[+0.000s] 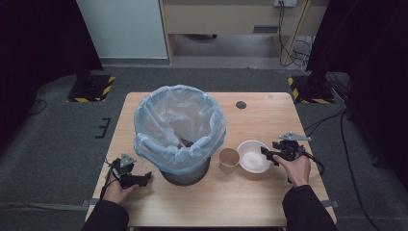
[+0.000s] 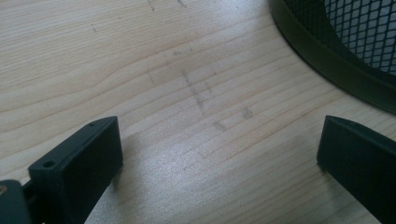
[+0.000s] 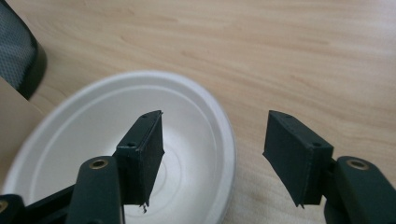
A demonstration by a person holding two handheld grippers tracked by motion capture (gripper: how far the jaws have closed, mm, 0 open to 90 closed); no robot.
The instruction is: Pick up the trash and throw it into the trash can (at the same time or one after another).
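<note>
White bowl (image 1: 253, 156) — shallow, round, empty, standing upright on the worktop (image 1: 250, 202) toward its right side. In the right gripper view the bowl (image 3: 93, 135) shows concentric ridges inside and a plain rim.

Right gripper (image 1: 267, 153) — held in the person's right hand (image 1: 296, 168) at the bowl's right edge. Jaws stand wide apart, one over the bowl's inside, the other outside over bare wood, so the rim lies between them. The pads do not press on the rim; nothing is gripped. The right gripper (image 3: 212, 144) looks down on the bowl at a slant.

Paper cup (image 1: 229, 160) — brown, upright, open mouth up, just beside the bowl on its left; whether the two touch cannot be told.

Waste bin (image 1: 185, 171) — dark mesh, round, standing left of the cup near the worktop's middle, lined with a pale blue plastic bag (image 1: 179, 126) whose edge is folded down over the rim. In the left gripper view its dark base ring and mesh wall (image 2: 336, 51) fill the upper right corner.

Left gripper (image 1: 144, 179) — held in the left hand (image 1: 120, 190) low at the worktop's front left, pointing toward the bin's base and near it, not touching. The left gripper (image 2: 219, 149) has its jaws wide open over bare wood, with nothing between them.

Worktop — light wood grain, with a small dark round disc (image 1: 241, 104) near its far edge.
</note>
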